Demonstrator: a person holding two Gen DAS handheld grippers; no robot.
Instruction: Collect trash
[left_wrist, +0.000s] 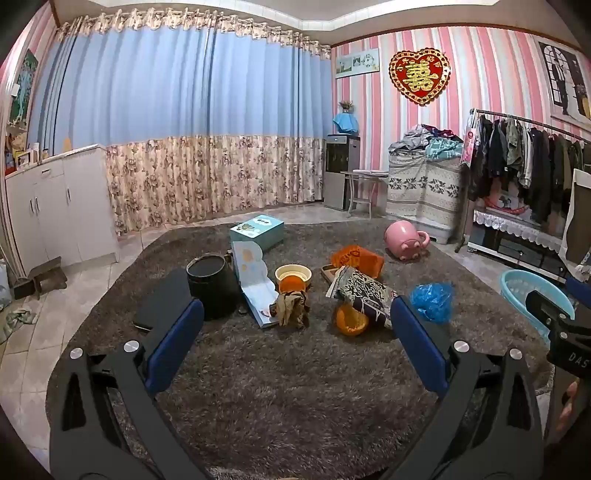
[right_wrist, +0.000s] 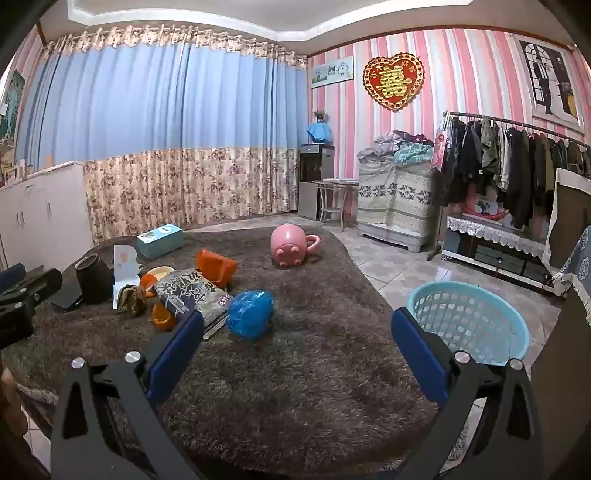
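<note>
Grey shag rug (left_wrist: 295, 387) fills the left wrist view: our left gripper (left_wrist: 295, 325) gapes empty, trash scattered mid-frame, crumpled brown paper (left_wrist: 293, 306) included. Right wrist view: right gripper (right_wrist: 297, 334) released, blue bag (right_wrist: 251, 312) uncollected, basket (right_wrist: 469, 321) at right apparently empty.

Shaggy rug (right_wrist: 295, 387); seemingly plastic basket (right_wrist: 469, 317)
</note>
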